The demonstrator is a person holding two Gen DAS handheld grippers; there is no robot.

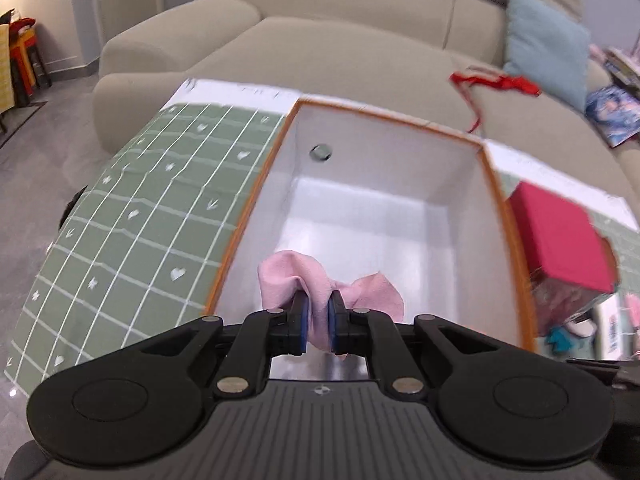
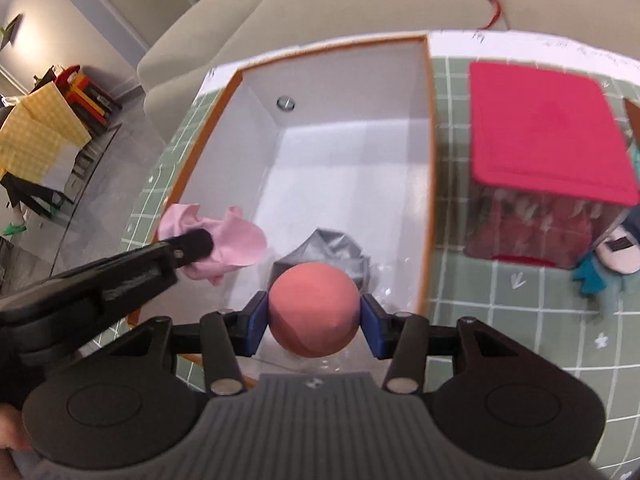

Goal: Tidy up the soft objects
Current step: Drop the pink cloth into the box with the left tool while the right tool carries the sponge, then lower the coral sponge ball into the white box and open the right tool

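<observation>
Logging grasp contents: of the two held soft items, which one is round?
The salmon-pink ball, clamped in the right gripper over the white box. The left gripper holds a crumpled pink cloth, not round.

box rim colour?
Orange rim on a white box; clearest in the right wrist view.

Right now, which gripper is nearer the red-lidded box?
Right. The right gripper, holding the ball, is over the white bin's side beside the red-lidded box; the left gripper is at the far rim.
</observation>
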